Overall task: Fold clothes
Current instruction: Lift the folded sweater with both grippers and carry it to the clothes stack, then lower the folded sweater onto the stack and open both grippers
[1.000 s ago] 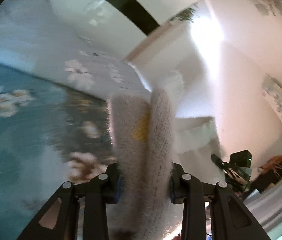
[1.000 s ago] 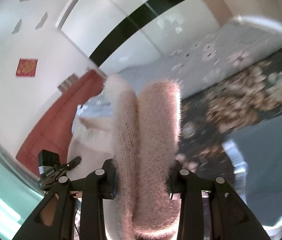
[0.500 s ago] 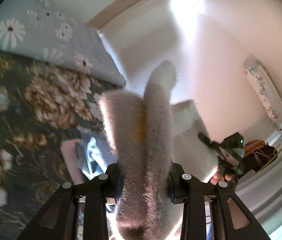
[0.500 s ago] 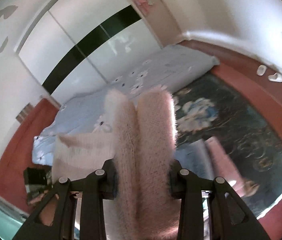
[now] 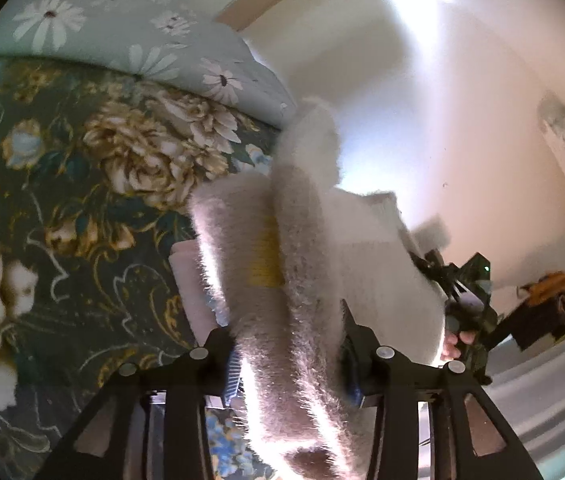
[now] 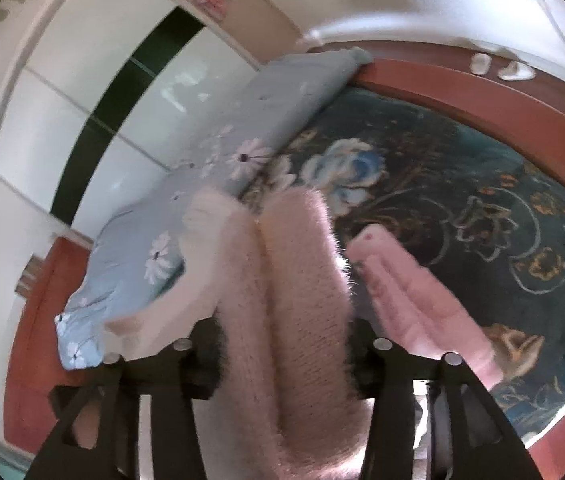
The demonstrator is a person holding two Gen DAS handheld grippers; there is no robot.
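Note:
A fuzzy pale pink sweater (image 5: 302, 280) hangs in the air between both grippers, above a bed with a dark floral cover (image 5: 62, 220). My left gripper (image 5: 288, 352) is shut on a bunched edge of it; a yellow label (image 5: 266, 256) shows in the fold. My right gripper (image 6: 284, 344) is shut on another bunched edge of the sweater (image 6: 298, 300). The right gripper and the hand holding it also show in the left wrist view (image 5: 462, 308). The fingertips are hidden in the knit.
A folded pink garment (image 6: 422, 304) lies on the dark cover (image 6: 482, 208) below; it also shows in the left wrist view (image 5: 192, 280). A light blue daisy quilt (image 6: 210, 184) lies along the far side. A red-brown bed frame (image 6: 502, 100) borders the bed. White wardrobe doors (image 6: 82, 100) stand behind.
Both grippers have tilted downward with the sweater still held, so the bed and the folded pink garment have come into view below; the sweater has dropped closer to the bed.

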